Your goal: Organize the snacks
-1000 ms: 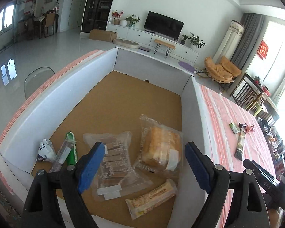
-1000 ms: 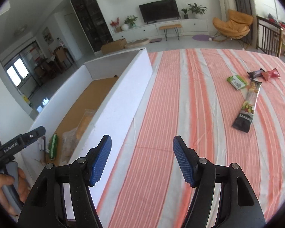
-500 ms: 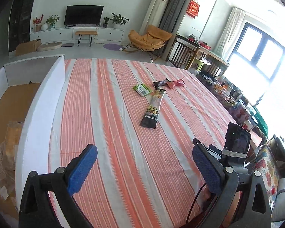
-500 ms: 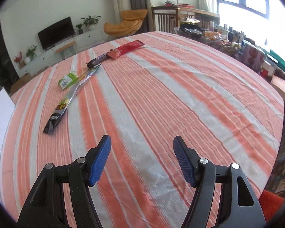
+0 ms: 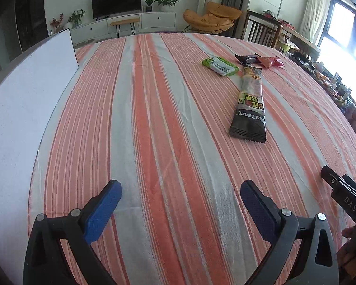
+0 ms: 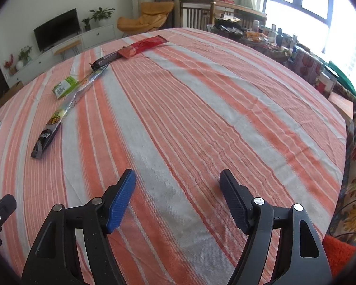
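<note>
- Striped orange cloth on the table (image 5: pixel 154 118) now fills both views; a second ago the left view looked into the white box (image 5: pixel 23 99).
- Left hand-held gripper (image 5: pixel 180 204) just opened wider, spread, nothing between.
- Right hand-held gripper (image 6: pixel 178 201) also just widened, spread, empty.
- Four snacks remain far right on the table: long dark packet (image 5: pixel 250 104), green packet (image 5: pixel 219 66), dark bar (image 5: pixel 246 58), red packet (image 5: pixel 270 61).
- Likely next pickup: long dark packet.
</note>
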`<state>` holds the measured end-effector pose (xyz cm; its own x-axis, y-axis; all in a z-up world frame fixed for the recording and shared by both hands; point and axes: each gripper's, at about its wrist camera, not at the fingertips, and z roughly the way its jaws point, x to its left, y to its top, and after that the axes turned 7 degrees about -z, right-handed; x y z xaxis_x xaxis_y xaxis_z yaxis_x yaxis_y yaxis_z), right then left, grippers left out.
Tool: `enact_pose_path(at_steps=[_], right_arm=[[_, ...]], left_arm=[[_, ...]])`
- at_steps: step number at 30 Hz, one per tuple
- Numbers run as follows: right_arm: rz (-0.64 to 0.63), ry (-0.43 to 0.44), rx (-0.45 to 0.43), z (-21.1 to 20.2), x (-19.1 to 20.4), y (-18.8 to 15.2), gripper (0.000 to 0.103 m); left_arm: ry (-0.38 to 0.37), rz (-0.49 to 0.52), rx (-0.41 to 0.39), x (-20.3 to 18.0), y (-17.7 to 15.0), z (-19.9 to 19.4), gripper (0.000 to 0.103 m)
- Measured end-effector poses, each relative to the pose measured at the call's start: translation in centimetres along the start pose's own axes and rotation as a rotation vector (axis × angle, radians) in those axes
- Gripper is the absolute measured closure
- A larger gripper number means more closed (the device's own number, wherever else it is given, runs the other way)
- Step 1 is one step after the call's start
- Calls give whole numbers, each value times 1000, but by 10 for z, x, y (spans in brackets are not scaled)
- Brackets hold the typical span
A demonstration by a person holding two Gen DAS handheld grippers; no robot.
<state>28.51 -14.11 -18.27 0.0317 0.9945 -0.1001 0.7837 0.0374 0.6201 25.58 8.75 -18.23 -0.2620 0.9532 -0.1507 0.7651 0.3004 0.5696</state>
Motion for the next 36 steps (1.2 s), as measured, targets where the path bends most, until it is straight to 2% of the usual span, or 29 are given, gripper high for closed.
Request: enact_pose_path(at_steps=[5, 9, 36], right_arm=[[0, 0, 0, 0, 0, 0, 24], [0, 0, 0, -1, 0, 0, 24], [-8, 6, 4, 0, 4, 0, 20]], left_arm=[[20, 2, -21, 7, 1, 4, 3], [60, 45, -9, -1, 0, 8, 0], [57, 46, -7, -1, 2, 8, 0]])
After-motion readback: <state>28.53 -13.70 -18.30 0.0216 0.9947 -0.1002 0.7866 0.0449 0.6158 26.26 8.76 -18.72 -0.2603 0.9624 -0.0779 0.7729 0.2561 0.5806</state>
